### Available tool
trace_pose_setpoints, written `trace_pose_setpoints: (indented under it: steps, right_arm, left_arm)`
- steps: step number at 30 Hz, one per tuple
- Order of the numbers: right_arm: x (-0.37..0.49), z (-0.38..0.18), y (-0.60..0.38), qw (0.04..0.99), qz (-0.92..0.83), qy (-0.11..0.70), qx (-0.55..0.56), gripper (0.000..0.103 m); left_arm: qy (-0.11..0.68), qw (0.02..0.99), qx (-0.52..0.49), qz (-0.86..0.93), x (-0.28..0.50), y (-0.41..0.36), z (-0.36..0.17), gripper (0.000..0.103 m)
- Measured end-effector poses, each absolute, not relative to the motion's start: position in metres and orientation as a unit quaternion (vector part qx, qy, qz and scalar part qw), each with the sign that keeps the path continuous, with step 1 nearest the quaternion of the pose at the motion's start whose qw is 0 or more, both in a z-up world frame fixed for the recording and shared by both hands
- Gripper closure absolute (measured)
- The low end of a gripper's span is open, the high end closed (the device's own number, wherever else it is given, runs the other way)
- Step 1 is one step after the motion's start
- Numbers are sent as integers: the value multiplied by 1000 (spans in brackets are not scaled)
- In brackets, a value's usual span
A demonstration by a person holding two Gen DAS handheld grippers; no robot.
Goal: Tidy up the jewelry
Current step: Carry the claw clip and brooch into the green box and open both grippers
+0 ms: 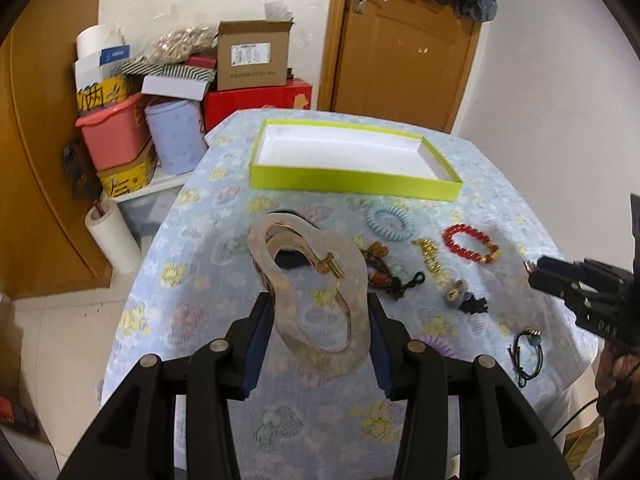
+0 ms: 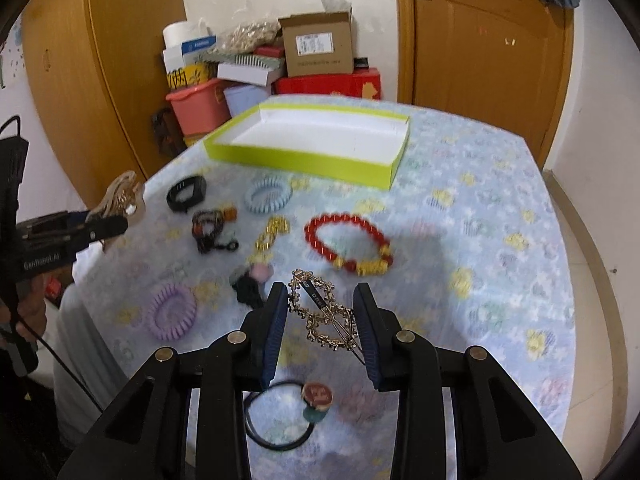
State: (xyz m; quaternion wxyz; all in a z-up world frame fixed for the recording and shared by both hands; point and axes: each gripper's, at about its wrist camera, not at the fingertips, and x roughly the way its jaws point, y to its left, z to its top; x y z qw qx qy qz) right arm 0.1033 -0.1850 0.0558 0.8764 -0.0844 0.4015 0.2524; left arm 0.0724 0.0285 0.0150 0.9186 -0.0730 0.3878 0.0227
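Both grippers carry a piece clear of the cloth: the left gripper (image 1: 320, 320) is clamped across a large wavy, translucent hair clip (image 1: 308, 296) with a gold spring, and the right gripper (image 2: 322, 316) has its pads pressed on the two sides of a gold filigree barrette (image 2: 320, 312). The green-edged tray (image 1: 352, 190) lies empty near the far edge of the table (image 1: 500, 208), so the step in hand looks like carrying both pieces over to it. To do that well, keep each grip steady and bring each piece over the tray's near wall before the pads part — the barrette is held only by its thin rims and could twist or slip if tilted. Lower close to the white floor before letting go, and set the two pieces apart. Between the grippers and the tray lie a red bead bracelet (image 2: 348, 244), a blue coil hair tie (image 2: 267, 194), a gold chain charm (image 2: 270, 236), a dark beaded bracelet (image 2: 210, 226), a black band (image 2: 186, 194) and, nearer the front edge, a purple coil tie (image 2: 172, 312) and a black elastic with a round charm (image 2: 296, 408). Behind the table stand stacked boxes (image 1: 252, 58), a pink tub (image 1: 114, 136) and a wooden door (image 1: 404, 40).
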Motion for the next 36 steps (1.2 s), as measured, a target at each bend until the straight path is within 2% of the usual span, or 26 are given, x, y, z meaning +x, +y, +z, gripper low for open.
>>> trace_pose_setpoints:
  steps: [8, 19, 28, 36]
  right_arm:
    - [147, 80, -168, 885, 261, 376, -89, 68]
    - [244, 81, -139, 879, 265, 384, -96, 68]
    - [321, 48, -115, 866, 263, 414, -97, 68]
    - [362, 20, -101, 859, 246, 433, -117, 68]
  left_arm:
    - [369, 929, -40, 8, 104, 36, 38, 56]
    - [362, 932, -10, -13, 200, 51, 52, 56]
    - [393, 919, 2, -17, 289, 65, 24, 56]
    - [430, 903, 15, -4, 334, 71, -12, 56]
